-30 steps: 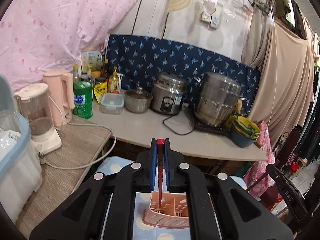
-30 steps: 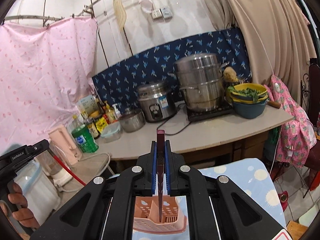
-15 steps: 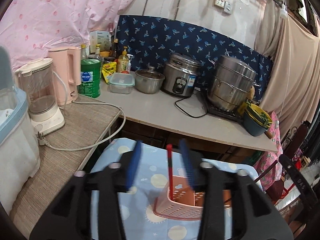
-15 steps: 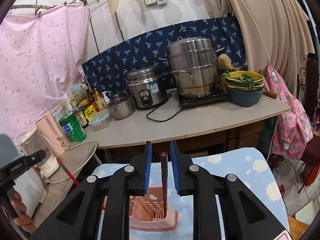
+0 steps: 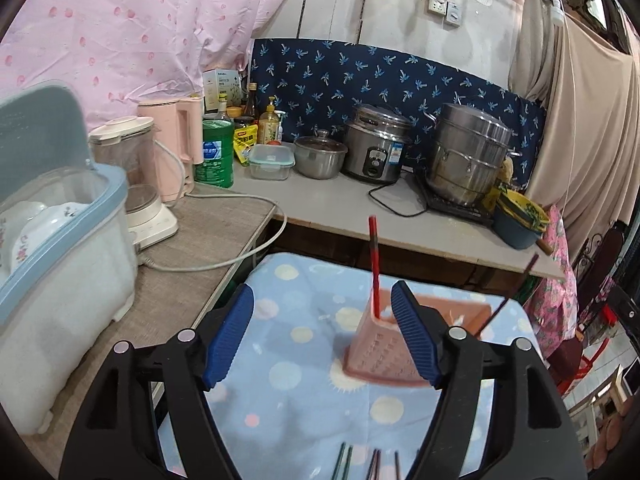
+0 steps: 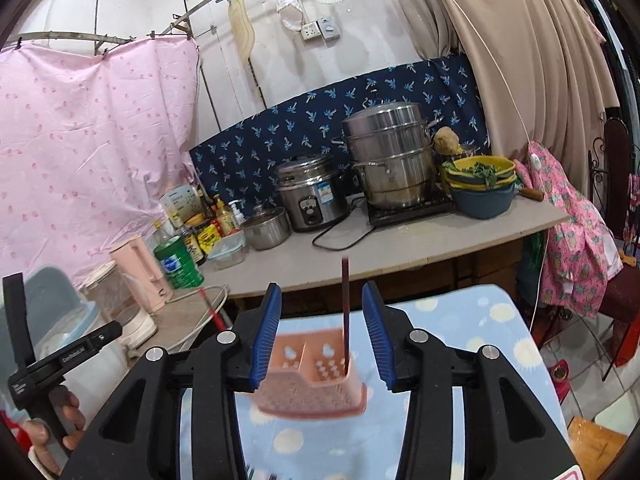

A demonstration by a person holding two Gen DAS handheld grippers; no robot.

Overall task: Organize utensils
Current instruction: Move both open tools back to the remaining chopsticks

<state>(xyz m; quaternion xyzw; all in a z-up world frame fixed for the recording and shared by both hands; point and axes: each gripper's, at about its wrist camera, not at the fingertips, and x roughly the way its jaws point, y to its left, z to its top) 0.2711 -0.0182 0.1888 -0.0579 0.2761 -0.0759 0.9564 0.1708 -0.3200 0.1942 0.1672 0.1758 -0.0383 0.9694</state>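
Both grippers empty, chopsticks standing in holder

Left gripper (image 5: 322,334) and right gripper (image 6: 321,334): jaws spread, pinching nothing. Red chopstick (image 5: 374,264) and dark chopstick (image 6: 345,312) stand in pink holder (image 5: 384,350), lower centre; loose chopsticks (image 5: 370,462) wait at bottom edge.

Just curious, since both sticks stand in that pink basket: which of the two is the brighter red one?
The bright red chopstick stands nearly upright at the pink basket's left end. The other chopstick is darker and leans right from the opposite end.
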